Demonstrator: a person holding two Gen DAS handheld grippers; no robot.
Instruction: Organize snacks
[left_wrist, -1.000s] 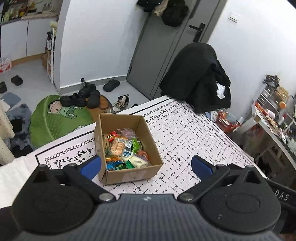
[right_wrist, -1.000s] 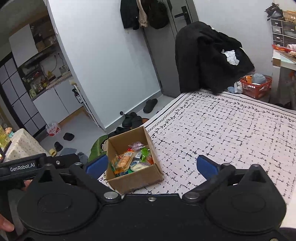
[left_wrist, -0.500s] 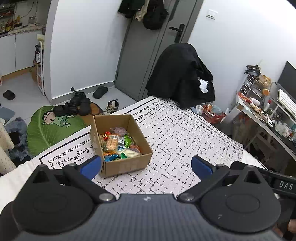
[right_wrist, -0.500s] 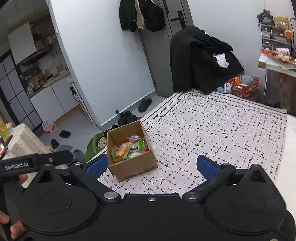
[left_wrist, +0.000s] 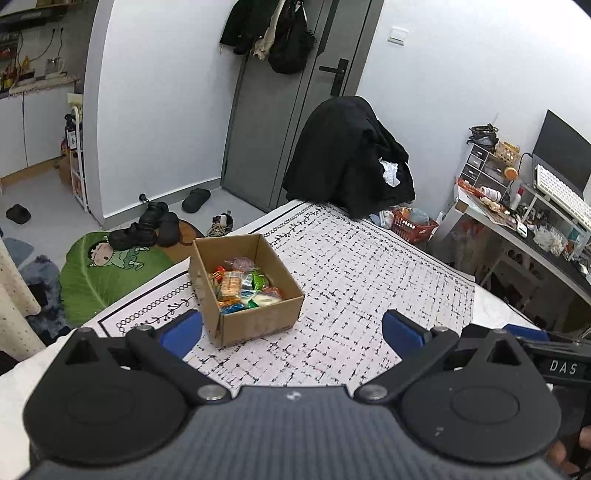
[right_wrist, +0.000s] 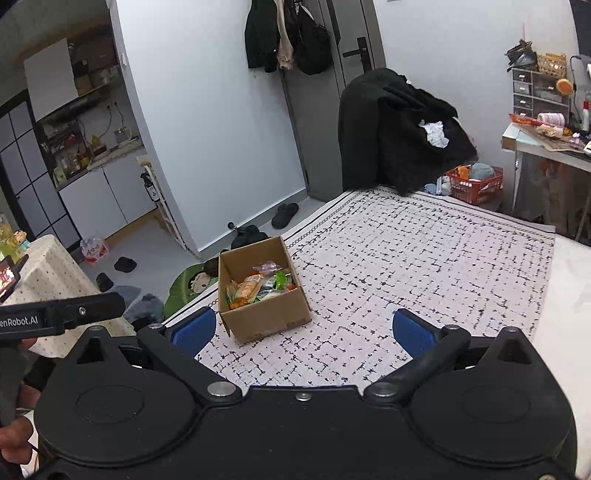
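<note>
From the left wrist view, the left gripper (left_wrist: 291, 330) hangs above the near edge of the white black-patterned cloth (left_wrist: 369, 280), its blue-padded fingers (left_wrist: 183, 334) spread wide with nothing between them. The open brown cardboard box (left_wrist: 255, 321) sits on that cloth just ahead of the left finger, filled with colourful wrapped snacks (left_wrist: 245, 286). Beyond the box, a black coat-draped chair (left_wrist: 349, 155) stands at the cloth's far edge.

From the right wrist view, the right gripper (right_wrist: 301, 332) is likewise wide apart and holds nothing. The box (right_wrist: 266, 317) lies near its left finger, snacks (right_wrist: 258, 286) inside. A red basket (right_wrist: 474, 186) sits past the cloth (right_wrist: 424, 266), far right of the box.
</note>
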